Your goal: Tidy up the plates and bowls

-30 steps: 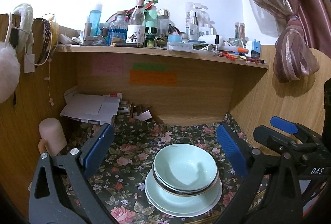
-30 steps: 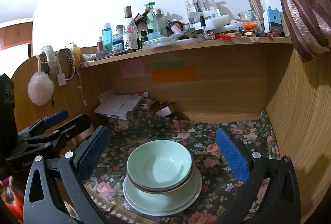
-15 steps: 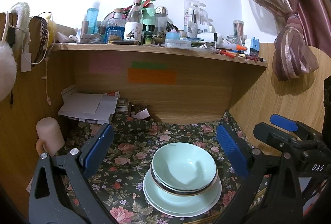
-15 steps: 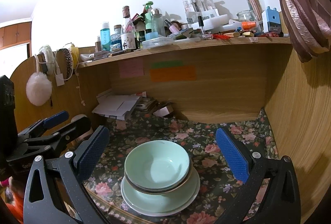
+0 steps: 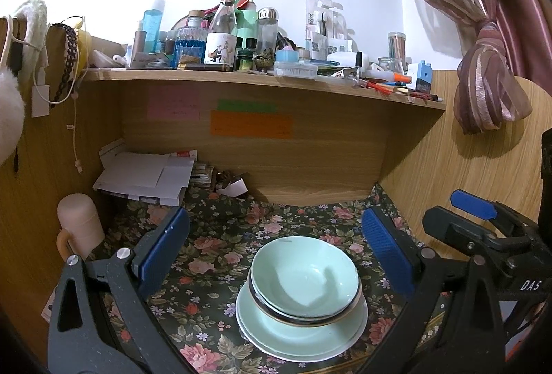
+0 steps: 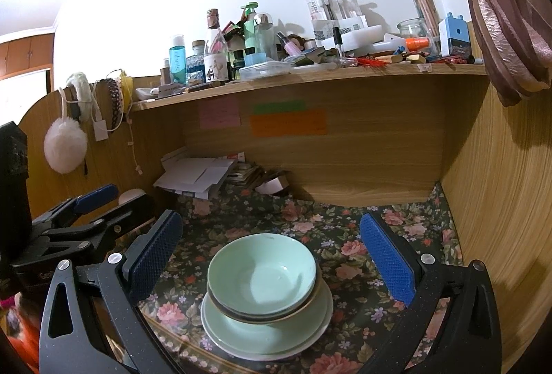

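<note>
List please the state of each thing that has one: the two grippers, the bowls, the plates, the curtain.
left gripper: open, holds nothing.
right gripper: open, holds nothing.
bowls: upright, empty, nested on the plates.
plates: stacked flat on the floral cloth.
curtain: gathered and tied in a knot.

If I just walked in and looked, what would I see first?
Probably the stack of mint-green bowls sitting on matching plates in the middle of the dark flowery tablecloth. Next, the crowd of bottles packed along the wooden shelf above. The left gripper and right gripper are both open, blue fingers spread either side of the stack, holding nothing.
</note>
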Tool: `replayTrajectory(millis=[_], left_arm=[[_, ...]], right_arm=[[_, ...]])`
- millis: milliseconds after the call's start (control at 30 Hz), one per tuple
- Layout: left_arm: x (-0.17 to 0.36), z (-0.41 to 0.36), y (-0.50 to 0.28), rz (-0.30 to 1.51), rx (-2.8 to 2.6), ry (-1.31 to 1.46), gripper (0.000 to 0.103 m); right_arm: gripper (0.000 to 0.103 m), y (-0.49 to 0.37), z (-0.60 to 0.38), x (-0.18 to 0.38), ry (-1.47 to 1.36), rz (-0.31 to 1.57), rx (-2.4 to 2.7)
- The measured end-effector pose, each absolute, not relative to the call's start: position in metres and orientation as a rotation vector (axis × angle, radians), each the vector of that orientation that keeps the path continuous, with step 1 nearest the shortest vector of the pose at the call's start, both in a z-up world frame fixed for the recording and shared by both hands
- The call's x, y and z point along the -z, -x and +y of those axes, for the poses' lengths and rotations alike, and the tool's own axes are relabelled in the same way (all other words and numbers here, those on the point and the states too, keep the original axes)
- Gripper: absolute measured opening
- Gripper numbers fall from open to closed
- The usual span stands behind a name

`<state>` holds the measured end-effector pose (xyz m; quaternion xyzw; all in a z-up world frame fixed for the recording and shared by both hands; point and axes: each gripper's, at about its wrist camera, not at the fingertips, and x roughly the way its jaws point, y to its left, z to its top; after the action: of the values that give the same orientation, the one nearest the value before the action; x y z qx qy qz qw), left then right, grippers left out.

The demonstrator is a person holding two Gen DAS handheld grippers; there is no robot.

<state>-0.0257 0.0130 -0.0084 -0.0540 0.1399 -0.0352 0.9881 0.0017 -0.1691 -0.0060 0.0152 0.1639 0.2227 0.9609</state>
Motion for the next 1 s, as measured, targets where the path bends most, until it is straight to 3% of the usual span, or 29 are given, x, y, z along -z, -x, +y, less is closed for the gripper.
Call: replayTrajectory(millis=[1000], left_arm=[[0.007,0.008,0.019,0.28,0.084,0.134,0.101]], right_arm=[[0.103,-0.011,-0.174,0.0,-0.03,0.318,-0.464]])
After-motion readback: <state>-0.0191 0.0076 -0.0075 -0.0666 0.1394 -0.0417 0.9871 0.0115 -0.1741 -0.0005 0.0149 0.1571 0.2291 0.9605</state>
